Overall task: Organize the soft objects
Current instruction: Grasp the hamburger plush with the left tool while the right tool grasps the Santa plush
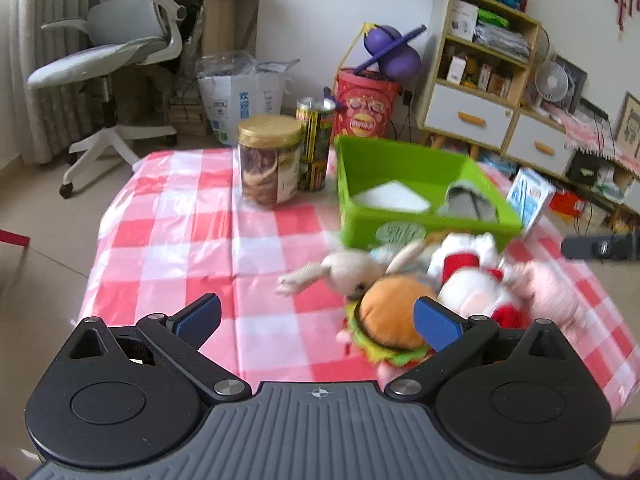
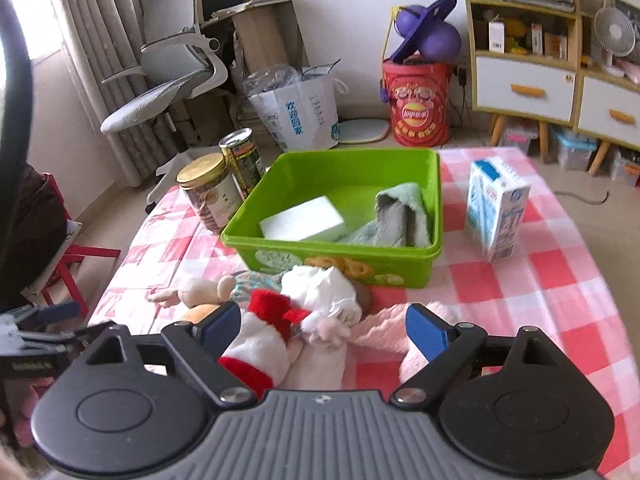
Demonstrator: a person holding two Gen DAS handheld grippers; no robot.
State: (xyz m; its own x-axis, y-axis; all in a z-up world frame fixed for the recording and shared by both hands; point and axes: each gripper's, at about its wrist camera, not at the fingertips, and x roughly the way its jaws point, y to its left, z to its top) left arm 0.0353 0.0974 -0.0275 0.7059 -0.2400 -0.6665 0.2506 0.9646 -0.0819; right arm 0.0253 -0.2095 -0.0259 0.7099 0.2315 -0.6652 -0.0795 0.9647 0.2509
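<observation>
A green bin stands on the checked table and holds a white foam block and a grey-green towel. In front of it lies a heap of plush toys: a hamburger, a beige bunny, a white-and-red plush and a pink plush. My left gripper is open, its right finger just before the hamburger. My right gripper is open above the white-and-red plush, which lies between its fingers without being pressed.
A gold-lidded jar and a tall can stand left of the bin. A milk carton stands to its right. Beyond the table are an office chair, a red drum and a shelf unit.
</observation>
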